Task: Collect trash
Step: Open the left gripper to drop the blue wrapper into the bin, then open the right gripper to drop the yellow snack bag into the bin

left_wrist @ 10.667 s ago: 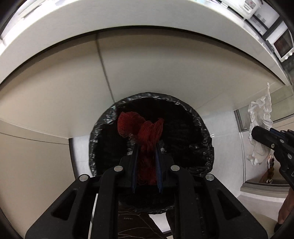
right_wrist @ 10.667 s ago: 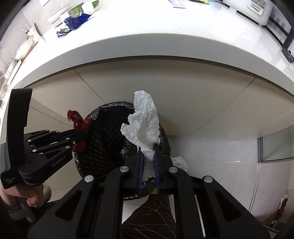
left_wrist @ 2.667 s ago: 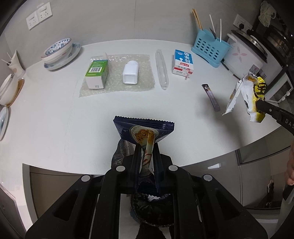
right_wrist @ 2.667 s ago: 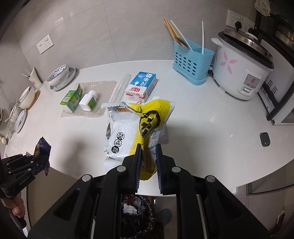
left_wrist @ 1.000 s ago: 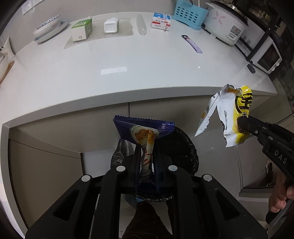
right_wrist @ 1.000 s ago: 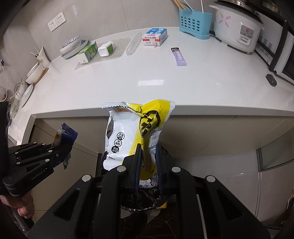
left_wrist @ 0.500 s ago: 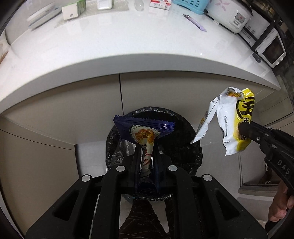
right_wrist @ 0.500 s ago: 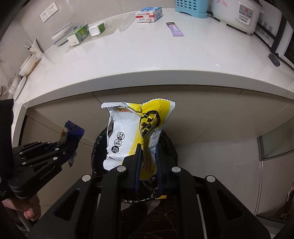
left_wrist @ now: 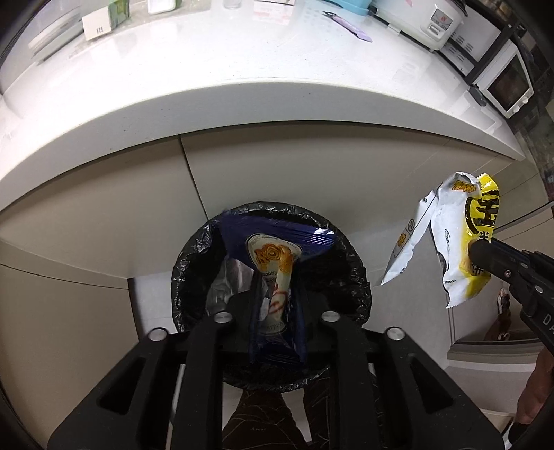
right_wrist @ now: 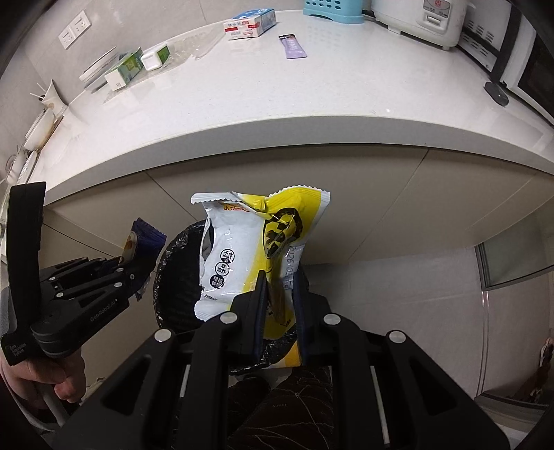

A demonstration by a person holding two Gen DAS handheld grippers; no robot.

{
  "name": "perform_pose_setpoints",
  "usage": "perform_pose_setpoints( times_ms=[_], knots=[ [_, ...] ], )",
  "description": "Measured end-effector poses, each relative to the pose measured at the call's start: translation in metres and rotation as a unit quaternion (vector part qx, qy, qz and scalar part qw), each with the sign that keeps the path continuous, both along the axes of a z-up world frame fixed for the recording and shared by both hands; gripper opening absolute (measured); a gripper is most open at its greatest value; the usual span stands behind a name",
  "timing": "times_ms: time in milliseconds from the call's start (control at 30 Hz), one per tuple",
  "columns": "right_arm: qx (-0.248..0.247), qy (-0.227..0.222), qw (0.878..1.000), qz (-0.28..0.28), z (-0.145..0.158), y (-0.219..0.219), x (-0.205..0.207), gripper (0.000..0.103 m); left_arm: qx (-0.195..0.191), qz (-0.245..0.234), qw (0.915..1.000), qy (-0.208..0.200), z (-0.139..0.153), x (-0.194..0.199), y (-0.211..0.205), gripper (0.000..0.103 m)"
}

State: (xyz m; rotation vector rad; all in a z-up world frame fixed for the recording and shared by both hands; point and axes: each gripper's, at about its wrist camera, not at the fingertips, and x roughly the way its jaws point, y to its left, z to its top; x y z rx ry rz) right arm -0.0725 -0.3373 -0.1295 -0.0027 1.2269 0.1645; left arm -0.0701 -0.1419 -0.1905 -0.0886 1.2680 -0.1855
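My left gripper is shut on a dark blue snack wrapper and holds it right over the mouth of the black-lined trash bin below the counter. My right gripper is shut on a yellow and white snack bag, held above the bin's right side. In the left wrist view the yellow bag hangs to the right of the bin. In the right wrist view the left gripper and blue wrapper are at the left.
The white counter overhangs beige cabinet doors behind the bin. On it lie a purple sachet, a milk carton, a green box, a rice cooker and dishes at the far left.
Both grippers have dropped lower and tilted down towards the bin with their wrappers. The bin's mouth now fills more of the left wrist view.
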Motion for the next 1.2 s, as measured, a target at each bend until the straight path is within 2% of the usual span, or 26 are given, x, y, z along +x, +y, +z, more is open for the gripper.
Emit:
perform_pose_setpoints(
  times_ms=[133, 200, 333, 400, 567, 933, 1200],
  knots=[
    [0.002, 0.002, 1.0, -0.003, -0.001, -0.003, 0.005, 0.014, -0.002, 0.0, 1.0, -0.002, 0.0, 0.002, -0.002, 0.037],
    [0.003, 0.003, 1.0, -0.003, -0.001, -0.004, 0.007, 0.014, -0.001, 0.003, 1.0, -0.007, 0.001, 0.002, -0.002, 0.05],
    [0.003, 0.003, 1.0, 0.0, -0.001, -0.002, 0.01, 0.014, -0.001, 0.008, 0.9999, -0.013, 0.005, 0.002, -0.002, 0.063],
    [0.002, 0.003, 1.0, 0.004, -0.001, 0.0, 0.011, 0.014, -0.002, 0.012, 0.9998, -0.018, 0.009, 0.001, 0.002, 0.076],
    [0.006, 0.006, 1.0, 0.014, -0.006, 0.011, 0.013, 0.014, -0.002, 0.03, 0.9992, -0.027, 0.021, -0.003, 0.018, 0.096],
    [0.011, 0.018, 0.998, 0.058, -0.023, 0.057, 0.015, 0.014, 0.008, 0.065, 0.9974, -0.032, 0.035, -0.014, 0.063, 0.097],
    [0.006, 0.037, 0.996, 0.082, -0.047, 0.085, 0.017, 0.014, 0.017, 0.084, 0.9958, -0.03, 0.035, -0.022, 0.087, 0.097]
  ],
)
